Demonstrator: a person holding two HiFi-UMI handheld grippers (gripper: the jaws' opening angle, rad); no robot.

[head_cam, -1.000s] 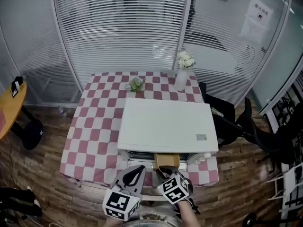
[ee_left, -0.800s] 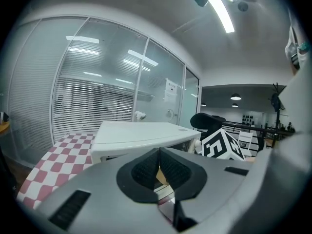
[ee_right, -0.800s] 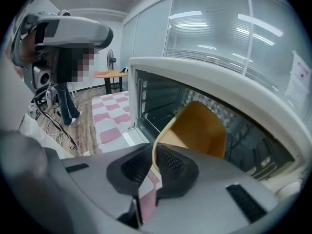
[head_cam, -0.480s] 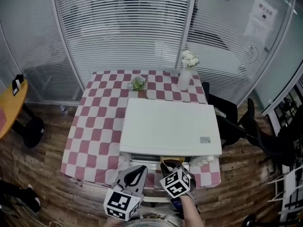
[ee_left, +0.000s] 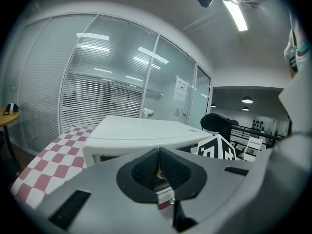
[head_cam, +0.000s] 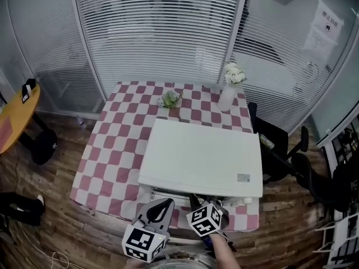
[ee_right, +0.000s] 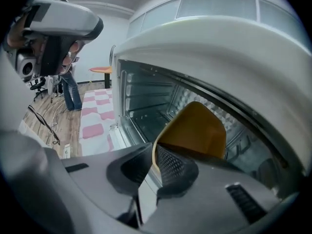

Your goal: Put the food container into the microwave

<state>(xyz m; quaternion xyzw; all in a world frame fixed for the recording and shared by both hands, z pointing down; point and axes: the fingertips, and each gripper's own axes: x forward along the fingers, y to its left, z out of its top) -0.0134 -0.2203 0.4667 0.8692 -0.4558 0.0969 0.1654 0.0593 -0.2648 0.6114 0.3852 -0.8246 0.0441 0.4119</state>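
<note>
Two hand-held grippers: R (ee_right: 152,152) pinches food container (ee_right: 195,128) in microwave (ee_right: 219,48); L (ee_left: 159,155) closed, empty.

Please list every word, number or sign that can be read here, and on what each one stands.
None can be read.
Paper sign on the glass wall: print too small to read.
Sticker on top of the microwave: too small to read.
Cubes on the left claw and right claw: black-and-white square patterns, no letters.
</note>
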